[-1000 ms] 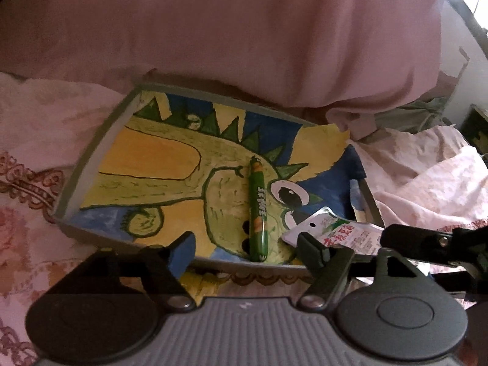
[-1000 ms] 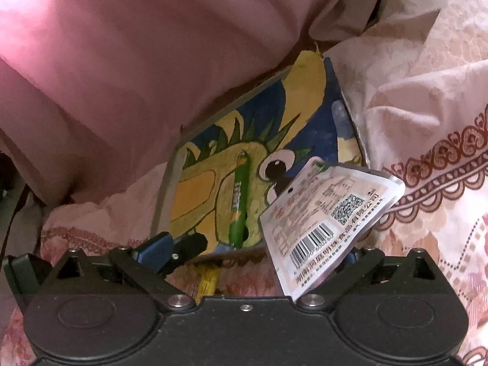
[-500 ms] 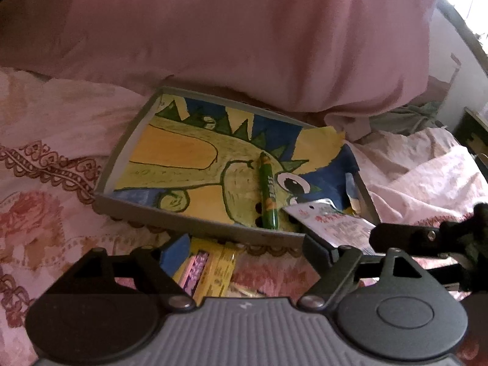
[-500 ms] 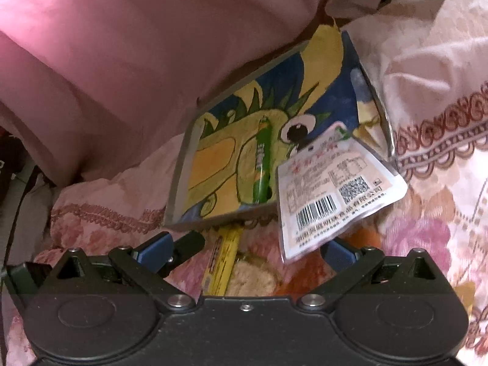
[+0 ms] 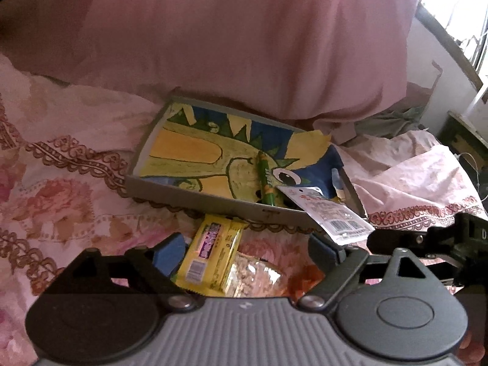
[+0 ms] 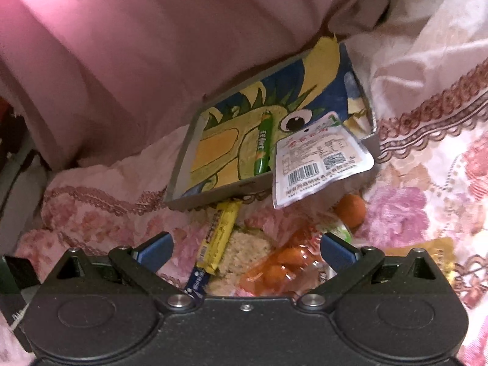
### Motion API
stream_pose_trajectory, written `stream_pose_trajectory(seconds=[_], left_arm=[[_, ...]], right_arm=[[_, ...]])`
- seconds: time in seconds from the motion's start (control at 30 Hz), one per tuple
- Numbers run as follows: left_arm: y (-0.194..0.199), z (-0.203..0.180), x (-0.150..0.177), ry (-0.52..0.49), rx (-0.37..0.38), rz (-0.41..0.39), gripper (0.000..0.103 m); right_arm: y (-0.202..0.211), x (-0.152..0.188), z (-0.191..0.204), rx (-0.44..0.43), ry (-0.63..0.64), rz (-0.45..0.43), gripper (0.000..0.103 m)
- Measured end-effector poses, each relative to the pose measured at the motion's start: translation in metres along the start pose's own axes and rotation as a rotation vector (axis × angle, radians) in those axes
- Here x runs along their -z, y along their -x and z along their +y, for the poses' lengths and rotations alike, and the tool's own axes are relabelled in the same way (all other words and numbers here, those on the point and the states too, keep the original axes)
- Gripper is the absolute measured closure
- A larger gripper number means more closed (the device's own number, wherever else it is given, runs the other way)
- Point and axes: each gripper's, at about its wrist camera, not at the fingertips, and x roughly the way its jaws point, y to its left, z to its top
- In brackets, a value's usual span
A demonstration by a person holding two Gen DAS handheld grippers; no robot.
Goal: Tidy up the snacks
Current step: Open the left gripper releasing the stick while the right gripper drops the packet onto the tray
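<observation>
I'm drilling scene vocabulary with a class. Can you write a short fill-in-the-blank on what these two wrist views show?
1. The green stick snack lies inside the grey ____.
2. The white pouch with a barcode hangs over the tray's near ____.
3. The yellow bar lies on the floral ____, outside the tray.
4. The right gripper holds ____.

Missing words: tray; rim; bedspread; nothing

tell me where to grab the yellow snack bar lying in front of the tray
Grip the yellow snack bar across its narrow width near the middle, coming from above. It lies flat on the bedspread, long axis toward the tray, both long edges exposed, though a clear packet crowds its right side.
</observation>
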Motion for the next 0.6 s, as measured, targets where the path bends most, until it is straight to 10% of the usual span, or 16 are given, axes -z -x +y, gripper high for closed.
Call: stream_pose_trajectory(seconds=[0.6], left_arm=[[0.070,-0.004,0.064,-0.061,-0.023,-0.090,0.001]], right_arm=[[0.086,0.126,0.042,0.252,0.327,-0.286,0.001]])
